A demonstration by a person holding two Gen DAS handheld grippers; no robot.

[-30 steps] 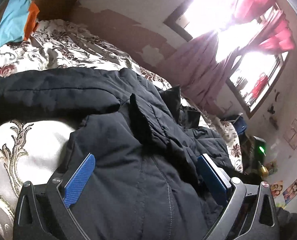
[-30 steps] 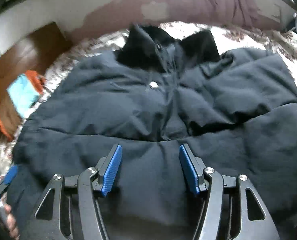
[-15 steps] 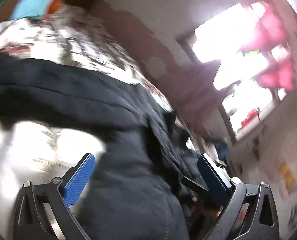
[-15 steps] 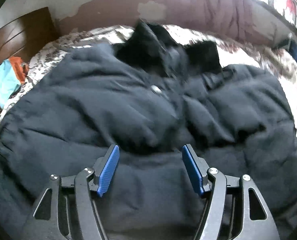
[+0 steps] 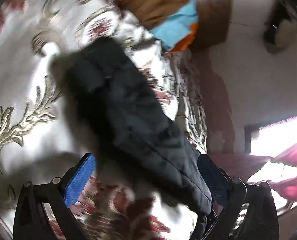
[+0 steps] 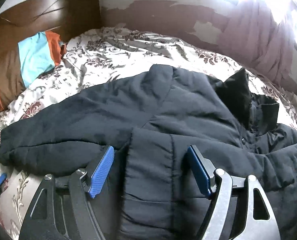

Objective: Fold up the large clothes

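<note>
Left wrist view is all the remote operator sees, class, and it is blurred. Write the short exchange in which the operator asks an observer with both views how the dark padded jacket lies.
Operator: My picture is a blur. How does the dark padded jacket lie?
Observer: Spread front up on the floral bedspread, with its black collar at the right of the right wrist view.
Operator: And the right gripper?
Observer: It is open, and its jaws have just been opening. A folded-in sleeve lies between them, unpressed.
</note>
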